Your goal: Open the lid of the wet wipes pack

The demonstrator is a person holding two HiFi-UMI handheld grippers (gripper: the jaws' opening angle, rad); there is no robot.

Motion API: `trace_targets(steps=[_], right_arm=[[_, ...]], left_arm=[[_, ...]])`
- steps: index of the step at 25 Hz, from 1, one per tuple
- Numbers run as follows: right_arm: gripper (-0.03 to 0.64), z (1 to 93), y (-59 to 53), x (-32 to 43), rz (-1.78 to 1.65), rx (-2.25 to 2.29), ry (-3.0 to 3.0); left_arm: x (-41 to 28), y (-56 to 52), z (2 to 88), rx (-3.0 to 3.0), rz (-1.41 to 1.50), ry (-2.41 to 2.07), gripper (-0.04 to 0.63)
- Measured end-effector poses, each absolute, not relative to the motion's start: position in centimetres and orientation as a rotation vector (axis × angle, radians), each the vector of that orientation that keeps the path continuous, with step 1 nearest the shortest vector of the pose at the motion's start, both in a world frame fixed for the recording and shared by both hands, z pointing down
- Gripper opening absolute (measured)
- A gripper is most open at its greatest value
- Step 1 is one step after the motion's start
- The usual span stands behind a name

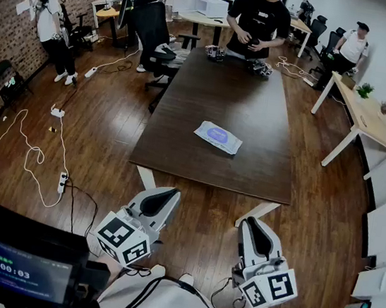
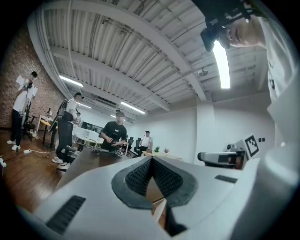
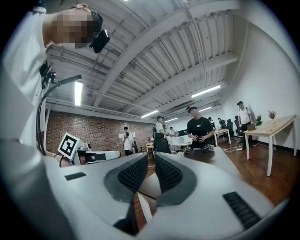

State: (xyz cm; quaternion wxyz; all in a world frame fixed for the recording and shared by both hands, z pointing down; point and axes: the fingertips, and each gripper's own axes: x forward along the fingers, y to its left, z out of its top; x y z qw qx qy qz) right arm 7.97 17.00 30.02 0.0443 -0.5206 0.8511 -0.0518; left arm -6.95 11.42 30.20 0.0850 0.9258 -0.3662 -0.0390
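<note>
Two tools: your left tool [image 1: 167,197] and right tool [image 1: 250,224], both closed, empty, short of the near edge of the counter [image 1: 223,90]. One wet wipes pack [image 1: 227,144], flat mid-counter, untouched. Risk: unpinned, the light pack may slide when you pry its lid [image 1: 216,133].

wet wipes pack [image 1: 218,137]: 1 | dark table [image 1: 222,97]: 1 | left hand-held gripper [image 1: 169,195] + right hand-held gripper [image 1: 249,222]: 2

I log wet wipes pack [image 1: 218,136] flat on table [image 1: 224,83], nothing touching it. L gripper [image 1: 168,196] & R gripper [image 1: 250,225] side by side, short of near edge, well apart from pack. Person [image 1: 258,20] at far end.
</note>
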Motion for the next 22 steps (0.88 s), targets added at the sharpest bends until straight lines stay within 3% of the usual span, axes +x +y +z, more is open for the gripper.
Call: trace_targets(steps=[22], right_arm=[[0.054, 31.9, 15.4, 12.7, -0.234, -1.507, 2.63]], left_arm=[[-3.0, 10.2, 31.9, 2.711, -0.076, -1.186, -0.003]])
